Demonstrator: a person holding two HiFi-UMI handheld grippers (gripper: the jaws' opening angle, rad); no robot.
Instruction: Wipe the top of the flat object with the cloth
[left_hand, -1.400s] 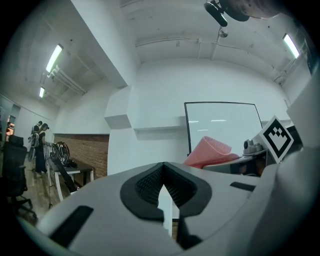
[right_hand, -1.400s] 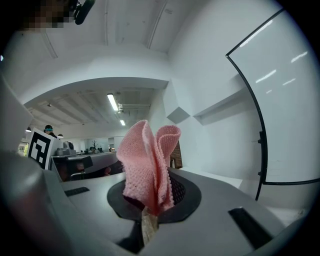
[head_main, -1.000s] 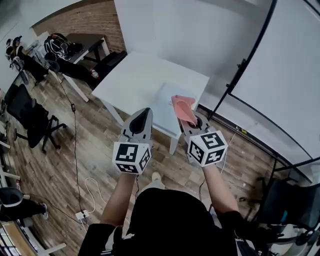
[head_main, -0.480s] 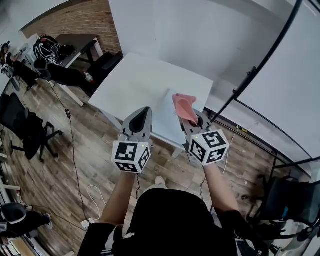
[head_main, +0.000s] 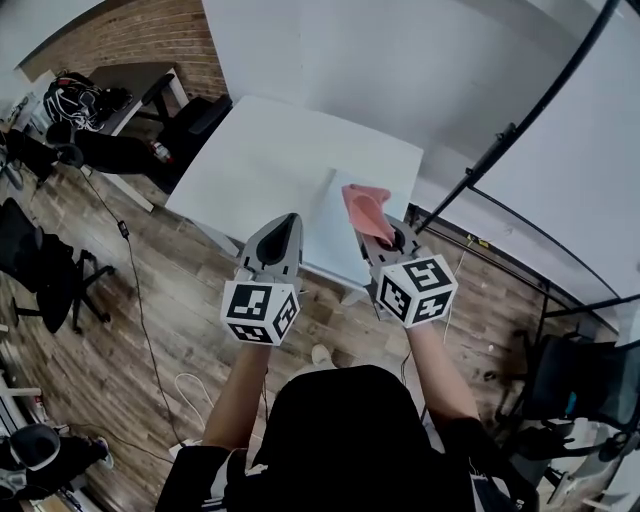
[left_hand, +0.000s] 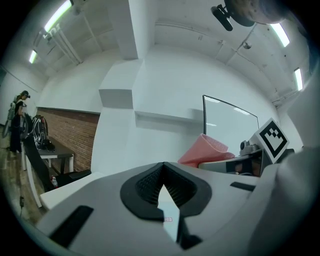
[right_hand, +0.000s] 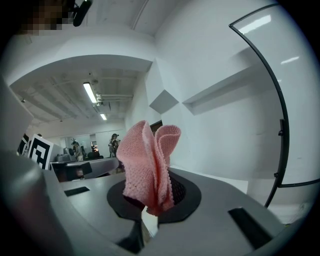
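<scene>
In the head view a pale flat object (head_main: 322, 232) lies near the front right edge of the white table (head_main: 270, 150). My right gripper (head_main: 376, 238) is shut on a folded pink cloth (head_main: 365, 208), which hangs in the air over that flat object. In the right gripper view the cloth (right_hand: 148, 165) stands up out of the closed jaws of the right gripper (right_hand: 150, 202). My left gripper (head_main: 289, 220) is shut with nothing in it and hovers at the table's front edge, left of the flat object. The left gripper view shows its closed pads (left_hand: 172, 186) and the cloth (left_hand: 204, 150) to the right.
A black slanted pole (head_main: 520, 120) and a whiteboard stand to the right of the table. At the upper left there is a dark desk (head_main: 130, 85) by a brick wall. An office chair (head_main: 40, 265) and cables (head_main: 140, 310) sit on the wooden floor to the left.
Both grippers have moved forward toward the table. The cloth has come further in over the table and the flat object. Neither gripper's jaws have changed.
</scene>
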